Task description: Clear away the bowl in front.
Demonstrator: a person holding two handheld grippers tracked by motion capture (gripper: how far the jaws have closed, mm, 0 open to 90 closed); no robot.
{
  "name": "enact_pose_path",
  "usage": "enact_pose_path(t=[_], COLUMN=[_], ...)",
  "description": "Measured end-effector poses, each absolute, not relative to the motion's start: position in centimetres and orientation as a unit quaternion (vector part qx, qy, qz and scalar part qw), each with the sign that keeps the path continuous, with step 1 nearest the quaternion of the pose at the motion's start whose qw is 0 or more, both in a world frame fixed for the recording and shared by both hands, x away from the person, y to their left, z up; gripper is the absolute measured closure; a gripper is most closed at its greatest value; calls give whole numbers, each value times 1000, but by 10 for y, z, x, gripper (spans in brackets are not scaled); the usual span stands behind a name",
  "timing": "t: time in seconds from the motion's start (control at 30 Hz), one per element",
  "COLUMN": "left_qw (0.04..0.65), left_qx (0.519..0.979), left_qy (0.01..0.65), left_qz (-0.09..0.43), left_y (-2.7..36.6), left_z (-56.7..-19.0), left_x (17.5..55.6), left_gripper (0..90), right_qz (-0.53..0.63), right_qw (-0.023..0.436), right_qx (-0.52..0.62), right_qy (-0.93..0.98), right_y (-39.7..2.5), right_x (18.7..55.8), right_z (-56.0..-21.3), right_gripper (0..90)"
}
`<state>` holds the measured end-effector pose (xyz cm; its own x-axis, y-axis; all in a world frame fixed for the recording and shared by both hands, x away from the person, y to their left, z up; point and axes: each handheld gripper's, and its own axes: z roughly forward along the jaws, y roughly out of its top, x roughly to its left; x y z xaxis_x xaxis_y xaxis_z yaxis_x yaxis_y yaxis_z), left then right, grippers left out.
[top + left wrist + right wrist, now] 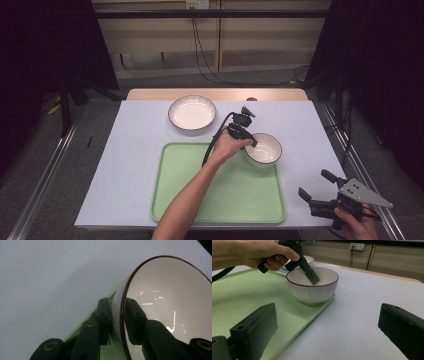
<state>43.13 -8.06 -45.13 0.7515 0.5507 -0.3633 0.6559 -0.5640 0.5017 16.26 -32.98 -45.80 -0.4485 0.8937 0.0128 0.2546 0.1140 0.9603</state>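
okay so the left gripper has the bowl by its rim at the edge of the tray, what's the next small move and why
Probably lift the bowl slightly and carry it inward over the green tray. The left gripper is clamped on its rim, one jaw inside and one outside, and the bowl sits on the tray's raised right edge, so it looks tilted.

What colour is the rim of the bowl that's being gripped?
Dark brown, a thin line round the white bowl; the left gripper view shows it best.

Lab: metal frame rails, dark curtains, cables.
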Motion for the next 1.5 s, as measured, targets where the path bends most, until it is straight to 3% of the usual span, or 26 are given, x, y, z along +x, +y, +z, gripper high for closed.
enact_pose_path(t=[0.03,0.07,0.17,0.27,0.47,0.5,0.53,0.63,0.9,1.1,1.37,1.5], left_qw=[314,317,317,324,329,329,328,328,375,409,426,427], left_qx=[883,881,884,884,879,876,877,872,856,841,830,823], left_qy=[339,343,337,332,339,344,342,358,355,355,361,372], left_qz=[-86,-80,-71,-58,-73,-72,-78,-56,-13,-9,5,36], left_y=[-81,-82,-83,-82,-78,-78,-77,-76,-64,-47,-24,-9], left_z=[-452,-452,-450,-446,-445,-445,-445,-443,-429,-422,-421,-421], left_x=[431,430,429,430,432,432,433,432,425,417,408,406], left_gripper=[739,644,589,416,225,225,116,39,56,51,35,29], right_qz=[514,514,513,513,512,512,513,513,513,513,514,513], right_qw=[311,311,310,310,308,308,306,310,311,311,309,310], right_qx=[424,423,424,424,423,423,423,424,423,425,425,425], right_qy=[678,679,679,679,681,681,681,679,678,678,678,678], right_y=[-330,-330,-330,-330,-329,-329,-330,-330,-330,-330,-330,-330], right_x=[163,163,163,163,163,163,163,163,163,163,163,164], right_z=[-458,-458,-458,-458,-458,-458,-458,-458,-458,-458,-458,-458], right_gripper=[17,17,18,18,22,22,22,22,22,22,22,22])
